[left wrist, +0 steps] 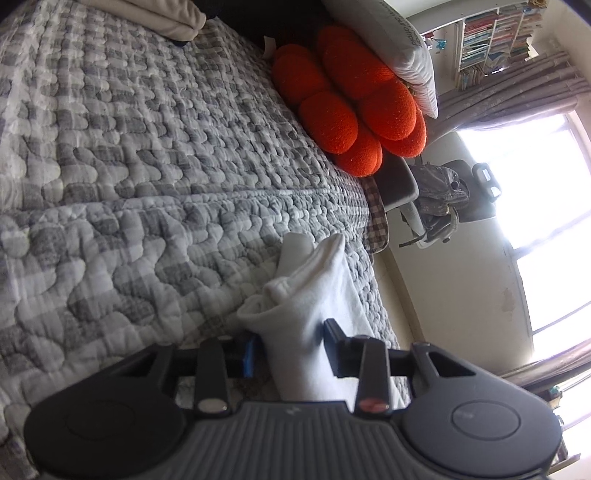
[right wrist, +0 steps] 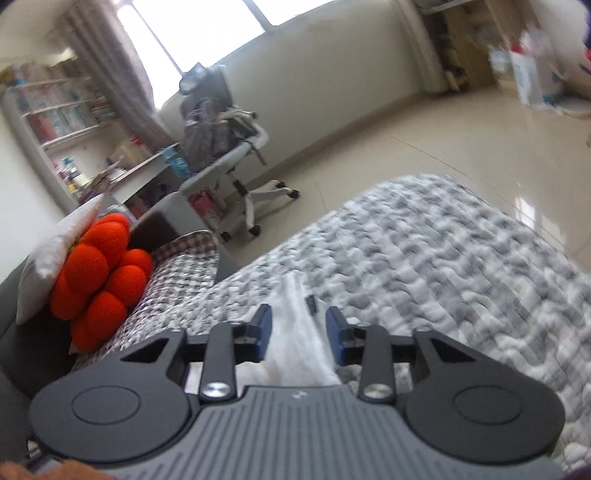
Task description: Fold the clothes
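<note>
A white garment (left wrist: 306, 295) lies bunched on the grey quilted bed (left wrist: 147, 184). My left gripper (left wrist: 291, 343) is shut on a thick fold of this white garment, which rises between its fingers and drapes forward onto the quilt. In the right wrist view the same white cloth (right wrist: 295, 332) runs between the fingers of my right gripper (right wrist: 298, 332). Its blue pads (right wrist: 263, 332) stand apart on either side of the cloth, so it looks open around it. The view is blurred.
An orange flower-shaped cushion (left wrist: 351, 99) and a white pillow (left wrist: 399, 48) sit at the head of the bed. Folded cream cloth (left wrist: 166, 18) lies at the far corner. An office chair (right wrist: 229, 155), bookshelves (right wrist: 59, 107), a window and tiled floor (right wrist: 406, 129) lie beyond the bed edge.
</note>
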